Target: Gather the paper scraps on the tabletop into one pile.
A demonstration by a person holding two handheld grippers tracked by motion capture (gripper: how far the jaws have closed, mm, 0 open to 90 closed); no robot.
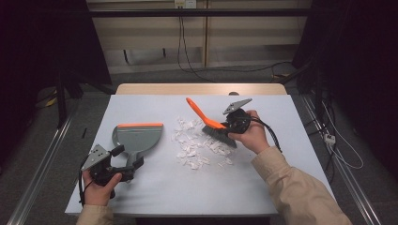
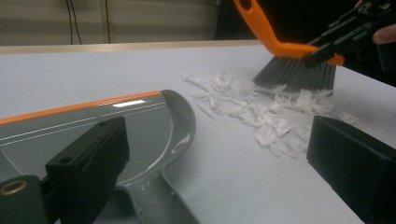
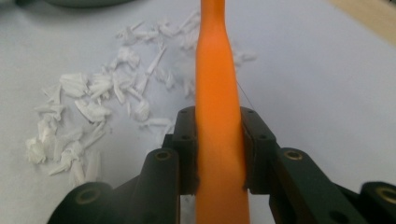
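From the high view, one brush [image 1: 211, 125] with an orange handle is held in the right gripper [image 1: 233, 125], its dark bristles set down at the right edge of a pile of white paper scraps [image 1: 197, 145] in the middle of the bench [image 1: 187, 187]. One grey dustpan [image 1: 137, 137] with an orange lip lies flat to the left of the pile, a little apart from it. The left gripper [image 1: 126, 164] sits at the dustpan's handle. The scraps are too many and too small to count; they form one loose cluster.

In the left gripper view, the fingers [image 2: 88, 168] stand wide apart, one to each side of the dustpan [image 2: 116, 126] handle, and press on nothing. The brush [image 2: 294, 70] bristles touch the far scraps [image 2: 266, 116].

In the right gripper view, the fingers [image 3: 187, 149] are clamped on the orange handle of the brush [image 3: 217, 116], one on each side, with the scraps [image 3: 88, 112] lying to the left.

To sweep well, the brush should probably be drawn toward the dustpan in short, low strokes with the bristles kept flat on the bench, so that light scraps are pushed and not flicked. The left fingers would likely need to close on the handle and tilt the lip down against the bench, so that scraps ride up into the pan and not under it.
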